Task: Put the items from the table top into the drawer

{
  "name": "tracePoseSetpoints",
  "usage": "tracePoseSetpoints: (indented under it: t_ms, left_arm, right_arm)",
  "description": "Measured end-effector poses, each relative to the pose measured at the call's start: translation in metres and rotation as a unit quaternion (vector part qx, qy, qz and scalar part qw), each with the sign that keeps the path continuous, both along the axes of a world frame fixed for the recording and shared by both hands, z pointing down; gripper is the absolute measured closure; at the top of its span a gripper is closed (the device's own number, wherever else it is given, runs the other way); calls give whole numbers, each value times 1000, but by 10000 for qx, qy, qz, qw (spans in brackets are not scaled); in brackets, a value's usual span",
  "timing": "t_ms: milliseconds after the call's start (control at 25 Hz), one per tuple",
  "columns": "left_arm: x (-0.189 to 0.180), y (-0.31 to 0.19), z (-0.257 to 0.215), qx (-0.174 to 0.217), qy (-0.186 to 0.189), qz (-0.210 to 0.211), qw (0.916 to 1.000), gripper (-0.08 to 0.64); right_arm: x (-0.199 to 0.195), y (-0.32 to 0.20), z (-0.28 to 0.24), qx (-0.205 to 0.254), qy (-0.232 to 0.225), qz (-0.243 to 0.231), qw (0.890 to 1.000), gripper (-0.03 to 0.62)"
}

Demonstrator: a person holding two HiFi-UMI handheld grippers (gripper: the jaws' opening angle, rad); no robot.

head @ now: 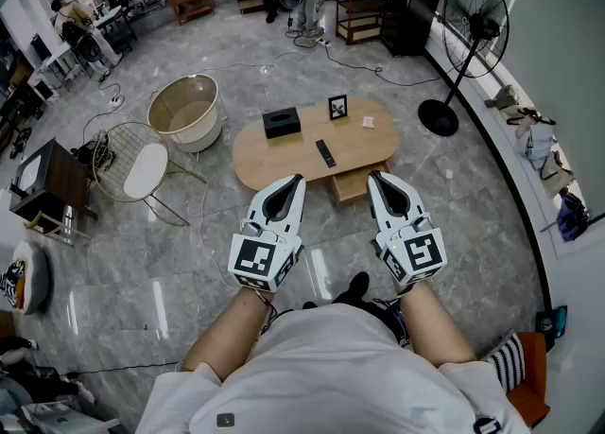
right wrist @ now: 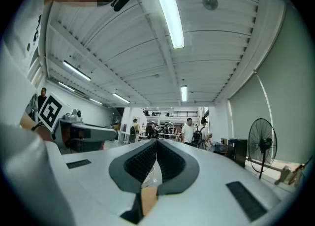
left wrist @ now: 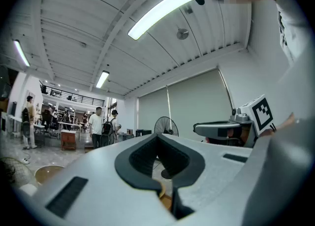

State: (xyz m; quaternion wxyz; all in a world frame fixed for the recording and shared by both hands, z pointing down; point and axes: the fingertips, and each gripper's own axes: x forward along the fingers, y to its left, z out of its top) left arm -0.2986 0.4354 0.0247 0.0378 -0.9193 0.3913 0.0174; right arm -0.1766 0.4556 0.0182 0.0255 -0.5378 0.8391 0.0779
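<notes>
Two white hand-held grippers with square-marker cubes are held level and side by side over the grey marble floor [head: 170, 290], well short of the table. The left gripper [head: 295, 181] is seen with its dark-padded fingers [left wrist: 142, 153] pressed together, and nothing is held between them. The right gripper [head: 376, 178] is likewise shut, its fingers [right wrist: 172, 158] meeting at the tips with nothing pinched. Ahead of both, a low oval light-wood table [head: 269, 158] is seen. Four things are laid out on it, each apart from the others: a black rectangular tissue box [head: 281, 122] towards the left, a small black-framed picture [head: 337, 107] standing upright near the far edge, a small white item [head: 368, 122] to the right, and a slim black remote control [head: 325, 152] near the front edge. A light-wood drawer [head: 351, 183] is pulled out under the table's near edge, just ahead of the right gripper. To the left of the table a round beige tub [head: 184, 106] and a wire chair with a white cushion [head: 142, 169] are placed; a black standing fan [head: 475, 22] is set at the right.
</notes>
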Motion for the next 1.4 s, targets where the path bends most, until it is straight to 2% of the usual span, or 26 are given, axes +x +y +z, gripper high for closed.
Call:
tracePoseSetpoints:
  t_ms: [360,800,1000,1240,1400]
  left_arm:
    - [36,-32,12,-114,-41,-27,9999,551]
    - [118,-103,32,-274,-83,-117,9995,551]
    - [149,-133,37,-318,-82,-219,9992,551]
    - [164,-164,51,-459,-123,-345,9983,551]
    - [165,-193,58,-495,-120,-343,9981,551]
  right_arm:
    - [36,-32,10,-129,-30,-60,9999,565]
    - [120,-102,28,-349,-64,-200,9992,563]
    - [147,-131,36,-477,24,-388,9981,563]
    - [168,-167,49,-682,50,-492,9964,563]
    - [165,-199,56,-744,49,-589,9955,563]
